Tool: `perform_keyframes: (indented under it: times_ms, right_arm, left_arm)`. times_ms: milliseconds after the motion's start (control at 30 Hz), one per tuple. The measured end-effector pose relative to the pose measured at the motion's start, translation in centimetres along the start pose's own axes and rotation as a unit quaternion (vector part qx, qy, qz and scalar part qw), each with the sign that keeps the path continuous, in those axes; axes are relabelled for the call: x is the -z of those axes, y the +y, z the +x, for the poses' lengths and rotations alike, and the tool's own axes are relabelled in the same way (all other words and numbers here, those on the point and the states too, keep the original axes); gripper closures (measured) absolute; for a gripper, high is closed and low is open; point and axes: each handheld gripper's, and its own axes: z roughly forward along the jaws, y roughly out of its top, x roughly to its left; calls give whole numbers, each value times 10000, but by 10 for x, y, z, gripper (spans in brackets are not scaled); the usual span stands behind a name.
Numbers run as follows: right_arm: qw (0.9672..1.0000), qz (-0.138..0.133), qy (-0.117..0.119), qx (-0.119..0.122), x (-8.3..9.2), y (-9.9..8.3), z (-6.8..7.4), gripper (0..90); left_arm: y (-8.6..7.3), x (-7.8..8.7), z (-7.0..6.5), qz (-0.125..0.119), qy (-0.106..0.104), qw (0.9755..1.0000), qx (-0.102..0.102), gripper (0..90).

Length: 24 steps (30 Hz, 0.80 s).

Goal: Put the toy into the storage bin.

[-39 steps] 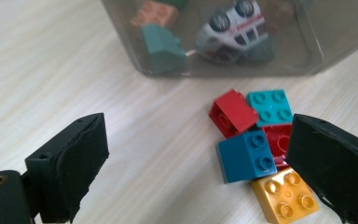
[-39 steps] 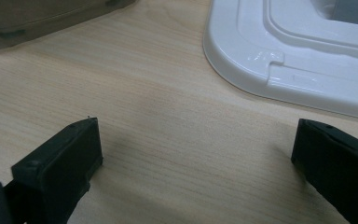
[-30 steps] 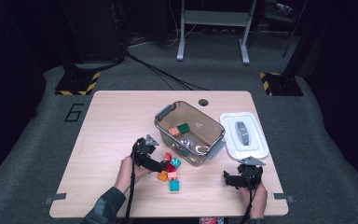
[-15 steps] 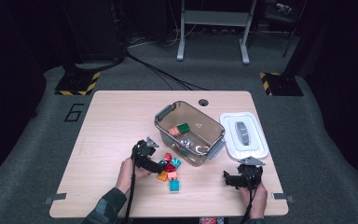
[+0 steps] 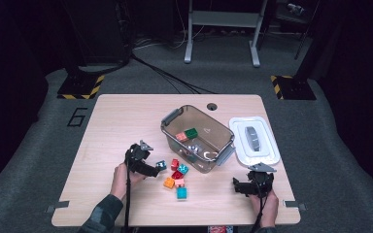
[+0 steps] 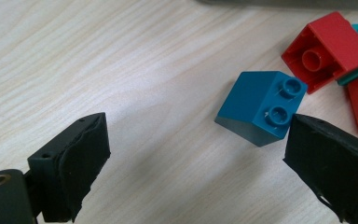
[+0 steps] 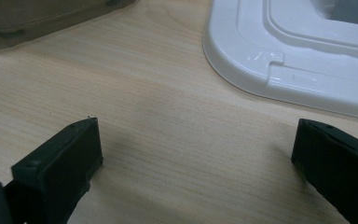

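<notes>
the blue brick lies tipped on the pale wood-grain bench, just beside the loose cluster of bricks in front of the bin, its two round studs facing sideways toward one pad of the left gripper; since a second ago that gripper has slid across the bench toward the pile and come a touch lower, and its jaws have just been closing a little, though they are still wide apart; the brick sits off to one side between them, very near one pad, and i cannot tell whether that pad touches it; the other is well clear, so nothing is gripped yet; to my eye this is the start of a pick, with the brick likely bound for the bin; the right gripper has kept still near the bench's near edge, jaws spread with only bare wood between them; the blue brick is smooth moulded plastic, blocky with one sloped face; a glossy red brick lies just beyond it, hollow underside showing; the bin is clear smoky plastic with grey handles and a few bricks inside; its white lid lies flat beside it, shiny, with rounded corners and a raised rim; the pads are matt black and rough.
</notes>
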Motion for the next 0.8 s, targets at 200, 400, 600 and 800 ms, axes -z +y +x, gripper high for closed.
perform_keyframes:
  times_ms: [200, 400, 600, 800]
  right_arm:
    - [10000, 1, -1, 0, 0, 0, 0, 10]
    - [10000, 0, -1, 0, 0, 0, 0, 10]
    - [10000, -2, -1, 0, 0, 0, 0, 10]
    - [10000, -1, -1, 0, 0, 0, 0, 10]
  left_arm:
    - [8, -4, -11, -176, -158, 9997, 18, 61]
    - [18, -7, -16, -301, -102, 9994, 131, 67]
    - [19, -17, -12, -225, 7, 9992, 335, 90]
    - [11, -15, -3, -167, 55, 9989, 434, 97]
